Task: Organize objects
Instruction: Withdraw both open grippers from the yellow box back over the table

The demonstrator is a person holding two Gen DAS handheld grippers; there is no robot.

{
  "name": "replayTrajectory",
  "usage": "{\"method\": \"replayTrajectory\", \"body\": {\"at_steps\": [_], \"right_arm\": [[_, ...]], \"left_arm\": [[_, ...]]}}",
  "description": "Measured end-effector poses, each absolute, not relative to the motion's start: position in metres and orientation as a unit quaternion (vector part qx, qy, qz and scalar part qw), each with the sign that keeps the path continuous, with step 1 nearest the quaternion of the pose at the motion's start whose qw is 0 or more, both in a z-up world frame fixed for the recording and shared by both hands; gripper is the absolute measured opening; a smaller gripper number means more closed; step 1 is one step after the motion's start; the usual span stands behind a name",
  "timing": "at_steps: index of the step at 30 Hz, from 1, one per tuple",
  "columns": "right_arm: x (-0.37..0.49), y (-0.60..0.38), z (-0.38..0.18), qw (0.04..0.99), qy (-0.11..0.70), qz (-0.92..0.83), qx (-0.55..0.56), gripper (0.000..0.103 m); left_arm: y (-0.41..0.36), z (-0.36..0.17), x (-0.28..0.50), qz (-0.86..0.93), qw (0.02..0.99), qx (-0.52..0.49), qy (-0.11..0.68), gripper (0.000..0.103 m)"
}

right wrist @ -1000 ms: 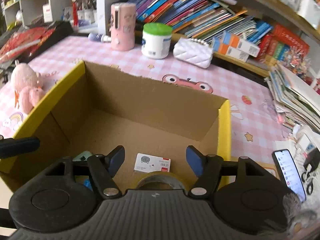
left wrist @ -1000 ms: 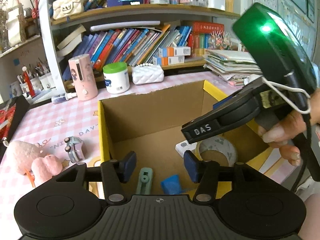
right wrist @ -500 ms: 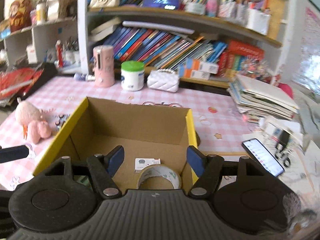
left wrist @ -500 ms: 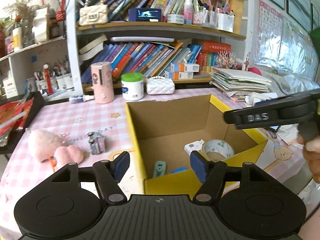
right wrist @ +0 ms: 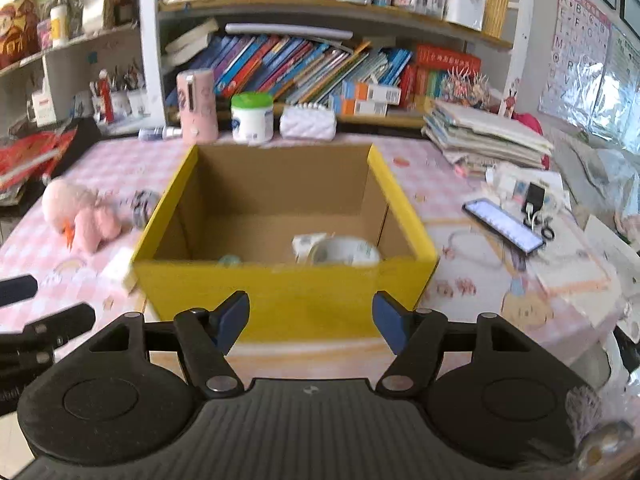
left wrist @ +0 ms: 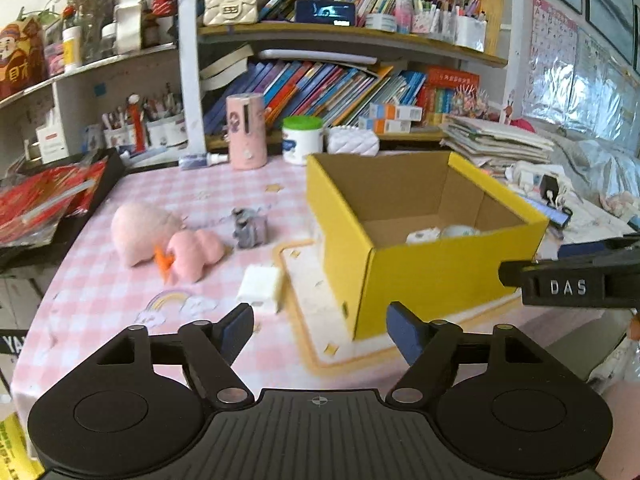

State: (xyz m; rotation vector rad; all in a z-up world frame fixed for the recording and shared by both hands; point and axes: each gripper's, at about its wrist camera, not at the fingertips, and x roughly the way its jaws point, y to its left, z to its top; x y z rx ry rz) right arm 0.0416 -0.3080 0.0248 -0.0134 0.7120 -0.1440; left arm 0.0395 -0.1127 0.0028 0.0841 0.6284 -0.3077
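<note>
Both tools are empty. Left tool (left wrist: pixel 320 330): jaws opening, nothing between them. Right tool (right wrist: pixel 310 320): jaws part-spread, holding nothing, aimed at the near wall of the yellow box (right wrist: pixel 280 288).

Everything below is placed relative to the box, which sits on the bench (left wrist: pixel 100 288).
- Inside, against its right half: tape roll (right wrist: pixel 344 252) and a small white carton (right wrist: pixel 308 242); a green item (right wrist: pixel 229 259) peeks over the near wall (too blurred to identify).
- Outside, just beside its left corner: white block (left wrist: pixel 260 286). Looks light and rigid, with flat faces; pinch across the short sides, my guess.
- Further left of the box: small grey toy (left wrist: pixel 250 226). Probably hard and light, with an uneven shape, so grip across the body and not the protruding bits.
- Left of that, well apart from the box: pink plush (left wrist: pixel 160 240). Soft, will compress and sag; take the thick middle with a deep bite, since thin bits like the orange part would likely slip.

Judgement: the loose items left of the box are the remaining work, and the left tool is better placed for them. The block looks like the easiest pick.
</note>
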Motion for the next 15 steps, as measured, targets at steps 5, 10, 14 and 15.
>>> {"method": "replayTrajectory", "body": {"at_steps": [5, 10, 14, 15], "right_arm": [[0.022, -0.281, 0.01, 0.927, 0.367, -0.082, -0.011, 0.067], [0.006, -0.258, 0.0, 0.925, 0.374, -0.072, -0.001, 0.067], [-0.005, -0.234, -0.008, 0.923, 0.381, -0.053, -0.008, 0.068], [-0.007, -0.229, -0.009, 0.923, 0.382, -0.048, -0.009, 0.068]], "left_arm": [[-0.093, -0.006, 0.024, -0.141, 0.934, 0.043, 0.325, 0.079], [-0.074, -0.011, 0.012, -0.13, 0.932, 0.045, 0.334, 0.084], [-0.058, -0.014, 0.005, -0.121, 0.932, 0.048, 0.339, 0.084], [-0.055, -0.014, 0.004, -0.12, 0.931, 0.048, 0.341, 0.084]]}}
